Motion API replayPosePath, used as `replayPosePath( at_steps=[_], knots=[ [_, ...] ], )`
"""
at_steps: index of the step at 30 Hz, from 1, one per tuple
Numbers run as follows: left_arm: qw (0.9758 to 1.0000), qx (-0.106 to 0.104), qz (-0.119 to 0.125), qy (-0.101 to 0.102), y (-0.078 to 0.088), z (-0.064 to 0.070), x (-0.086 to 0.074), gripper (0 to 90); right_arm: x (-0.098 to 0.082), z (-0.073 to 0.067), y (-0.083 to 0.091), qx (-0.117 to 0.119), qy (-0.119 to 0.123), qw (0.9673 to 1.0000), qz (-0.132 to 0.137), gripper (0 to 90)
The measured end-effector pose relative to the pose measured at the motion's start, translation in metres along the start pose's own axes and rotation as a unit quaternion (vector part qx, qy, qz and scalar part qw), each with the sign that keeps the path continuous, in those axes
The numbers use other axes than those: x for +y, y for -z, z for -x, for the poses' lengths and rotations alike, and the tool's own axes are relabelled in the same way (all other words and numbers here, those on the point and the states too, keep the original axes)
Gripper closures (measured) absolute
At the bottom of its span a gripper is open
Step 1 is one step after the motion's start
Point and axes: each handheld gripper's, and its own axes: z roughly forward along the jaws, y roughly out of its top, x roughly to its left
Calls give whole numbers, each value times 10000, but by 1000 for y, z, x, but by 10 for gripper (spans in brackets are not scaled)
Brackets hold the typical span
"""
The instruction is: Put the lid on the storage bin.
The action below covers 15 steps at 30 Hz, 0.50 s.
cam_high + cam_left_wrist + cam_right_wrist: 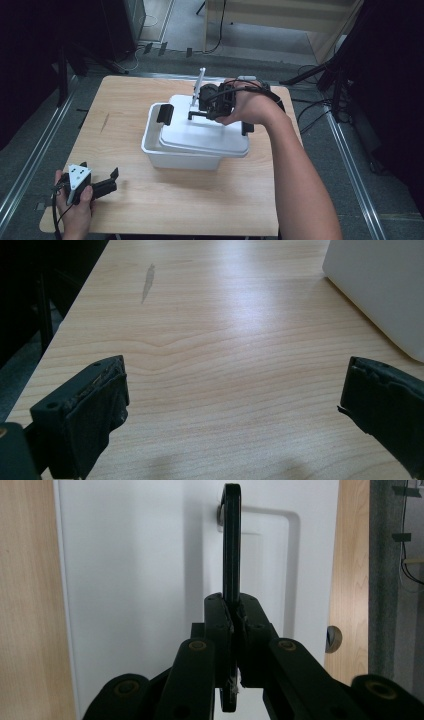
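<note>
A white plastic box (172, 159) stands at the middle of the wooden table. Its white lid (205, 134) lies on top, shifted toward the right, and a black latch (164, 114) sticks up at the box's left end. My right gripper (196, 115) reaches over the lid from the right. In the right gripper view the right gripper (231, 605) is shut on the thin black handle (231, 540) that stands up from the lid (140, 580). Near the table's front left corner, a hand holds my left gripper (113, 179) open above bare wood. Nothing lies between the wide jaws of the left gripper (232, 405).
The table (150, 210) has bare wood in front of and left of the box. A corner of the box (380, 290) lies ahead and to the right of the left gripper. Cables and dark stands (340, 65) surround the table on the floor.
</note>
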Motion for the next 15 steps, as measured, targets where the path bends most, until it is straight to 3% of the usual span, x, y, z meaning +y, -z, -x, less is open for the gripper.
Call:
replayPosePath(
  at_steps=[15],
  knots=[
    [10000,-29,26,47,0,-1,0,0,32,-2,-18,114,195,9997,32,859]
  ],
)
